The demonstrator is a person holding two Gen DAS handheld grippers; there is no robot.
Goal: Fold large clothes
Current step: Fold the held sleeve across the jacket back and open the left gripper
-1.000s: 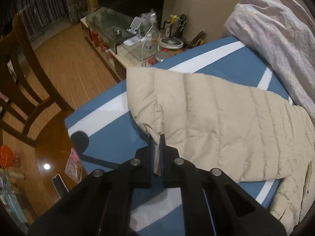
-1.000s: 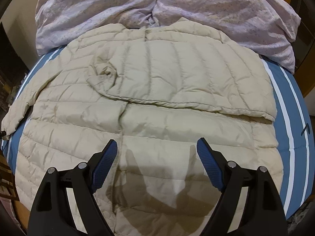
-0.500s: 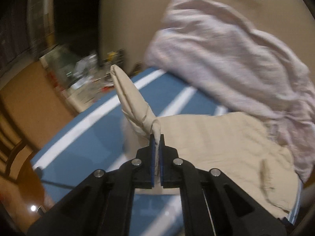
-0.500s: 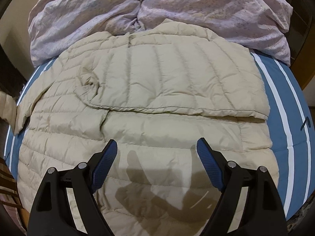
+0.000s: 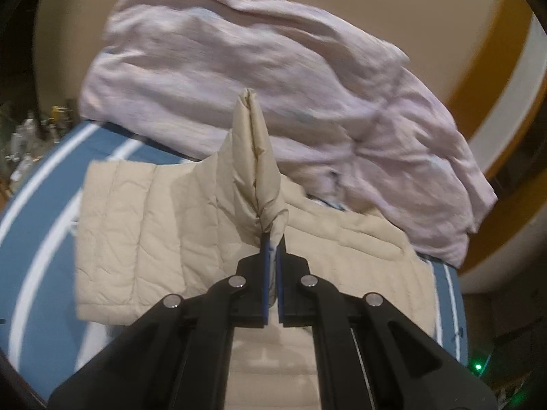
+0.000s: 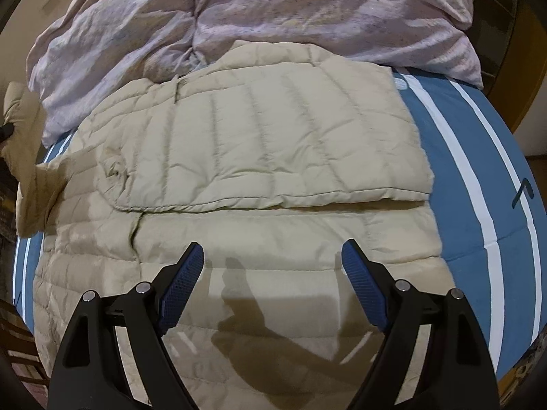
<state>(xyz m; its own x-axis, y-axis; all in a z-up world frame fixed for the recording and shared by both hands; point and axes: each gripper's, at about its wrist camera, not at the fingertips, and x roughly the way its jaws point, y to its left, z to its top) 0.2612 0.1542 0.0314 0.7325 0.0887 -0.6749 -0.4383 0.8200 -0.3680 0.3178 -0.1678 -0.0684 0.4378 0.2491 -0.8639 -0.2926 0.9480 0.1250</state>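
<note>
Left sleeve lifted, needs to land across the jacket body; left tongs own the move.

Left gripper (image 5: 272, 249) is clamped on the sleeve (image 5: 254, 171) cuff, sleeve hanging up off the bed at the jacket's left edge. Right gripper (image 6: 272, 266) hovers wide open, holding nothing, over the lower half of the beige jacket (image 6: 266, 130). Jacket lies flat on the blue striped bedcover (image 6: 478, 184), collar toward the pink duvet (image 6: 273, 10); other sleeve already lies crosswise on the chest. My read: carry the cuff rightward across the body.
</note>
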